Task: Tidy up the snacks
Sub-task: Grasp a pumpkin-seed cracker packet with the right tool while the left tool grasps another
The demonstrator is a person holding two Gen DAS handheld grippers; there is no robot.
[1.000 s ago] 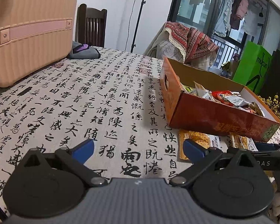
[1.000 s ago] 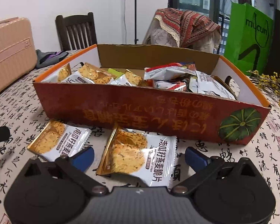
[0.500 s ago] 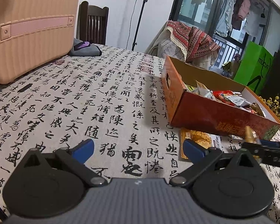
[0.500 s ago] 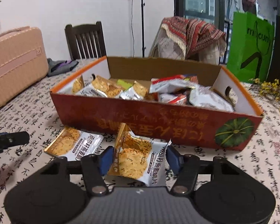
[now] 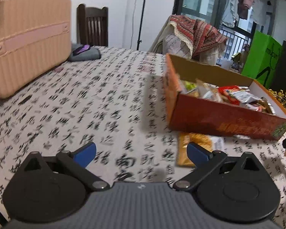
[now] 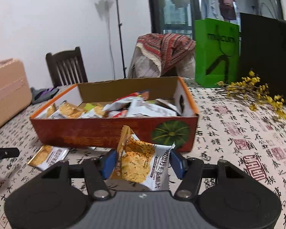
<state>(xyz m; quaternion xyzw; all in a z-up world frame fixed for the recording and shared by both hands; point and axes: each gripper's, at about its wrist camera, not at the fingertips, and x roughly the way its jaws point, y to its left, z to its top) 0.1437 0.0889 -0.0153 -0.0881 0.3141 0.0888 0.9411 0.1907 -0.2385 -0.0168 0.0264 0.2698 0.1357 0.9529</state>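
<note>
My right gripper [image 6: 142, 162] is shut on a gold and white cracker packet [image 6: 141, 160] and holds it lifted in front of the red cardboard box [image 6: 97, 133], which holds several snack packets. A second cracker packet [image 6: 47, 155] lies on the tablecloth at the box's front left. My left gripper [image 5: 141, 152] is open and empty over the tablecloth, left of the box [image 5: 219, 120]. The packet on the cloth [image 5: 196, 145] lies just beyond its right finger.
A pink suitcase [image 5: 26, 38] stands at the table's left. A grey pouch [image 5: 84, 53] lies beside it. Yellow dried flowers [image 6: 257, 91], a green bag [image 6: 216, 51] and a black bag [image 6: 267, 57] stand right of the box. A chair [image 6: 66, 66] is behind.
My right gripper closed on the nearer cracker packet and lifted it off the cloth, rising and shifting right. My left gripper stayed open and moved slightly.
</note>
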